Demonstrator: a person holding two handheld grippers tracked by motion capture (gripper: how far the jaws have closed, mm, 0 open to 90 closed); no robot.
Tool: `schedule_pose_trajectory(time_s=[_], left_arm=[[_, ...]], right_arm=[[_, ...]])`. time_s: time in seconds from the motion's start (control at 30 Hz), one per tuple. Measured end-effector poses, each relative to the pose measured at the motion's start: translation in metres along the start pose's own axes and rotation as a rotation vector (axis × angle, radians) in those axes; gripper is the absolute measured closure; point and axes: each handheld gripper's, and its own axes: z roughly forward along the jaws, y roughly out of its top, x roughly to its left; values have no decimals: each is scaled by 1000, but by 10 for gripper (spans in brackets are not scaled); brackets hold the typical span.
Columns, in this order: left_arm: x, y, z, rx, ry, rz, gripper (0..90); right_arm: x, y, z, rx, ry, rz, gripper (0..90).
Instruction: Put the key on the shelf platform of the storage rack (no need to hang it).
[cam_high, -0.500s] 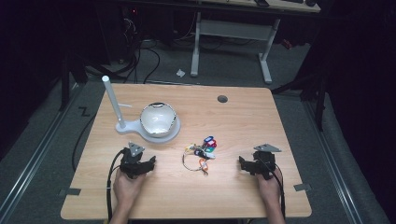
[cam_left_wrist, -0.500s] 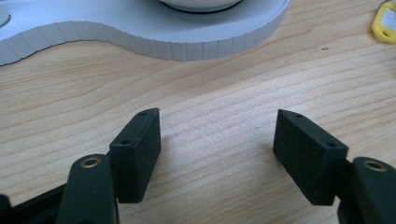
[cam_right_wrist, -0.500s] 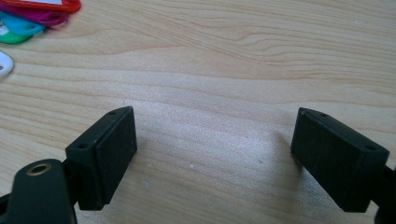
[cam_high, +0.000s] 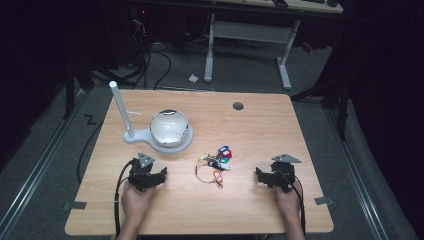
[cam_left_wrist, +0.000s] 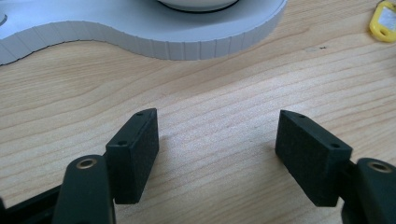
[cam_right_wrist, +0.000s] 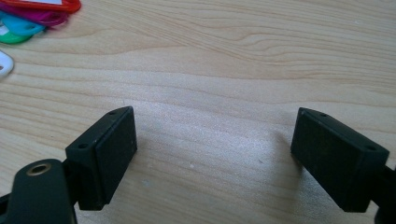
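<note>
Between the open left tongs (cam_high: 161, 176) and right tongs (cam_high: 260, 175) lies a key bunch (cam_high: 215, 162).

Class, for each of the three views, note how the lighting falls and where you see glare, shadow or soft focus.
High view: the table is lit, its surroundings dark, with glare on the shiny dome. Left gripper view: soft shadows beside the left gripper; the yellow tag looks slightly soft. Right gripper view: even light, faint shadows by the right gripper.

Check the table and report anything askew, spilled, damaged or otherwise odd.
Nothing stands out. The white stand with its bowl sits upright, the bunch of keys and coloured tags lies in a loose heap mid-table, and the left gripper and right gripper rest open on bare wood.
</note>
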Motion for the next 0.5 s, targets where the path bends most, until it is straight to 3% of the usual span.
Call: schedule_pose_trajectory(time_s=[0.5], left_arm=[[0,0,0,2,6,-5,286]], right_arm=[[0,0,0,0,0,0,144]])
